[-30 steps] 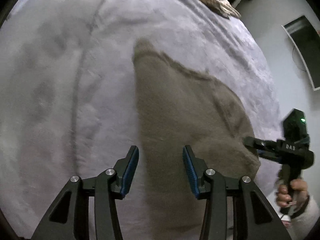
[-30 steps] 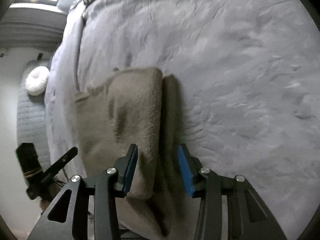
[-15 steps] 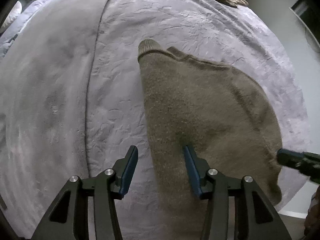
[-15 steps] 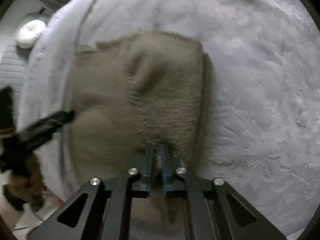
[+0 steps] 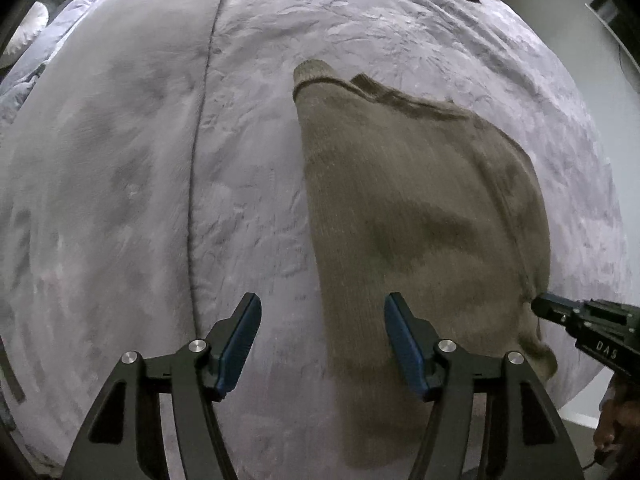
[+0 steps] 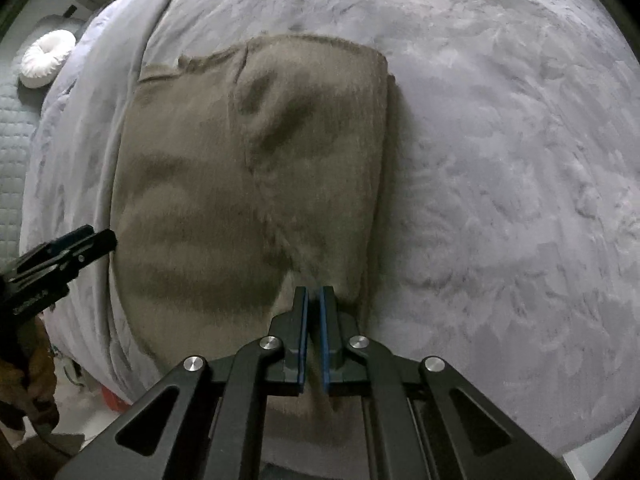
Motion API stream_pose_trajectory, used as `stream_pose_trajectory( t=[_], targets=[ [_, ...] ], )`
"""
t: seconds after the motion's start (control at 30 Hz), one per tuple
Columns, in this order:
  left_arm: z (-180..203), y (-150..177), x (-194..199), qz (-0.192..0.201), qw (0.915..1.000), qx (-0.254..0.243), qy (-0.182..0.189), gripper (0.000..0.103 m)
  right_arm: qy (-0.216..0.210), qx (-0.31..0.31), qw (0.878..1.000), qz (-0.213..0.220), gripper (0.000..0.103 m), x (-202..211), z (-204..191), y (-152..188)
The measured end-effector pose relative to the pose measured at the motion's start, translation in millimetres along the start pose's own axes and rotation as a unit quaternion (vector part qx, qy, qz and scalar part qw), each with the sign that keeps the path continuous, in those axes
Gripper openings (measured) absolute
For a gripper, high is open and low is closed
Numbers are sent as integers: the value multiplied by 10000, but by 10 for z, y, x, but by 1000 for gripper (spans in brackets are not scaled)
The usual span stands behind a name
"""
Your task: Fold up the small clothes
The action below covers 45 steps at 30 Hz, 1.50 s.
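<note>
On the bed [image 5: 120,184], the right gripper [image 6: 313,300] pinched the sweater's [image 6: 224,184] edge between nearly closed fingers; the left gripper [image 5: 322,320] hovered wide open, holding nothing.

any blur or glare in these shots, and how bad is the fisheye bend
Left wrist view: dim, no glare, the bed cover bulges like a dome and smears at the rim. Right wrist view: same strong bend, the brown sweater soft with streaky blotches, the corners black.
</note>
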<state>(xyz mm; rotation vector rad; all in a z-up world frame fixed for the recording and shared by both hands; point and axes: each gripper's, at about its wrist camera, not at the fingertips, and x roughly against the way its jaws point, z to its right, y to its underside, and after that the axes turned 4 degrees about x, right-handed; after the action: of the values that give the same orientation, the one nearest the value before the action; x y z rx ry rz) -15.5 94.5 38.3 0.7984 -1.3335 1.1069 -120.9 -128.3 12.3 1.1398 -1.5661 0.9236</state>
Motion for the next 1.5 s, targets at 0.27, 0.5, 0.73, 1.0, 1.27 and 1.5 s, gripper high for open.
stream_pose_trajectory(
  t=[0.27, 0.5, 0.73, 1.0, 1.27, 1.5],
  targets=[
    [8, 212, 201, -132, 9999, 49, -69, 65, -49, -460, 9988, -174, 8, 201, 142, 239],
    [27, 246, 350, -244, 9994, 71, -220, 65, -95, -566, 9984, -9, 9, 487, 212, 168],
    [2, 249, 457, -235, 9992, 205, -237, 66, -118, -600, 9981, 88, 9, 561, 106, 99],
    [6, 186, 580, -111, 9993, 97, -353, 98, -31, -559, 9983, 130, 9, 600, -31, -19],
    [-14, 134, 604, -5, 9985, 228, -508, 102, 232, -419, 9982, 372, 91, 771, -148, -74],
    [48, 125, 567, -146, 9978, 151, -635, 102, 838, -73, 9949, 563, 103, 863, -306, -127]
  ],
)
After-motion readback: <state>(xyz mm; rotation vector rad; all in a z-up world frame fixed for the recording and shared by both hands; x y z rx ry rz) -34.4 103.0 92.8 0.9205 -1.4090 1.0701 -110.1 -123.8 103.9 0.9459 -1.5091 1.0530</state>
